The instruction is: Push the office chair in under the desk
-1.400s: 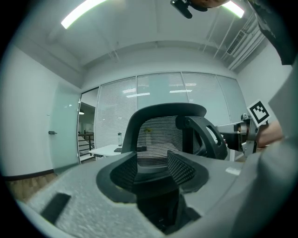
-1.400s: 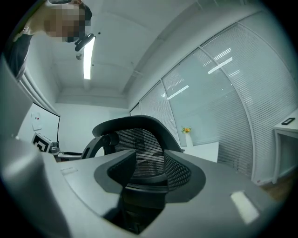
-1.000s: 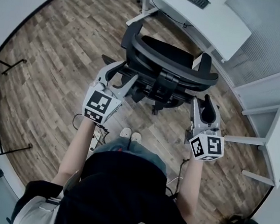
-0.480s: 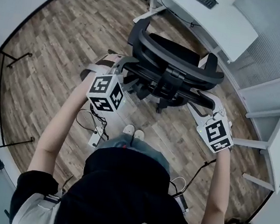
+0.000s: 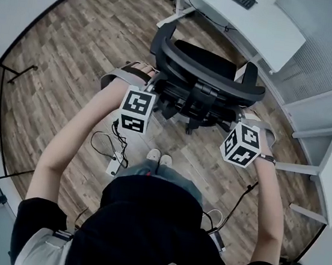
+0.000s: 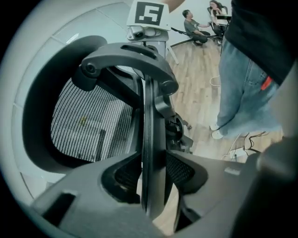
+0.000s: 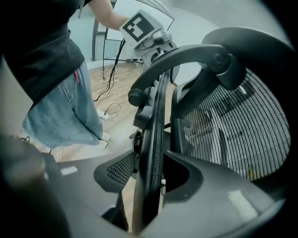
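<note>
Grippers swung inward: left gripper [image 6: 152, 169] and right gripper [image 7: 150, 174] now pinch the back rim of the chair [image 5: 209, 60], apparently ready to push toward the desk [image 5: 262, 23] at 12 o'clock.

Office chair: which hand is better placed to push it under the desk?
Left, slightly, though both look ready. The left gripper and right gripper each clamp the backrest rim. The desk lies ahead and rightward in the head view, so the left seems to push more directly toward it.

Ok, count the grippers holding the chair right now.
2. On the office chair, the left gripper clamps the back's left edge and the right gripper its right edge.
</note>
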A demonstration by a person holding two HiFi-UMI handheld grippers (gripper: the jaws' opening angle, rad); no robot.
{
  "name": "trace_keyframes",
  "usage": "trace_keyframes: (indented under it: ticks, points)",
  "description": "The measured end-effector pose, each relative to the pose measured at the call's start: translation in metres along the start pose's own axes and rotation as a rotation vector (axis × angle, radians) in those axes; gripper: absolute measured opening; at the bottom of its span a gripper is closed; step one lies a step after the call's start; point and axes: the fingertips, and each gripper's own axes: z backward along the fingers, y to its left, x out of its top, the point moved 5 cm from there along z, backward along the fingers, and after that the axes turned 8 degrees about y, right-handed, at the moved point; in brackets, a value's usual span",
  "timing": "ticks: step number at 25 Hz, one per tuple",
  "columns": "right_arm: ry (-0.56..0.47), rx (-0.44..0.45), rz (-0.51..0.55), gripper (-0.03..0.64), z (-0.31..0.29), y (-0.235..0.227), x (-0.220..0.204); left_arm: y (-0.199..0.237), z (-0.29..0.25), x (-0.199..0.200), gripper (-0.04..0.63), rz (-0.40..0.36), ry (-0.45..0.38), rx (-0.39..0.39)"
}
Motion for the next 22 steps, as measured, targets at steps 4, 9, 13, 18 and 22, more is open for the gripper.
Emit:
trace_keyframes:
  ticks: [4, 9, 13, 18, 22]
  points:
    - [0.045, 0.013, 0.052, 0.179, -0.015, -0.002, 0.001, 0.000, -0.007, 0.002, 0.176, -0.018, 0.012, -0.030]
    - [0.023, 0.030, 0.057, 0.146, -0.021, -0.003, 0.002, -0.003, -0.012, 0.003, 0.152, -0.046, 0.005, -0.041]
    - [-0.003, 0.061, 0.022, 0.129, -0.022, -0.004, 0.002, -0.005, -0.027, 0.006, 0.118, -0.106, 0.046, -0.030]
    - [-0.007, 0.064, 0.016, 0.106, -0.024, -0.002, 0.002, -0.007, -0.030, 0.005, 0.095, -0.089, 0.015, -0.096]
    - [-0.007, 0.049, 0.015, 0.100, -0.026, 0.000, 0.002, -0.006, -0.033, 0.005, 0.094, -0.091, 0.021, -0.097]
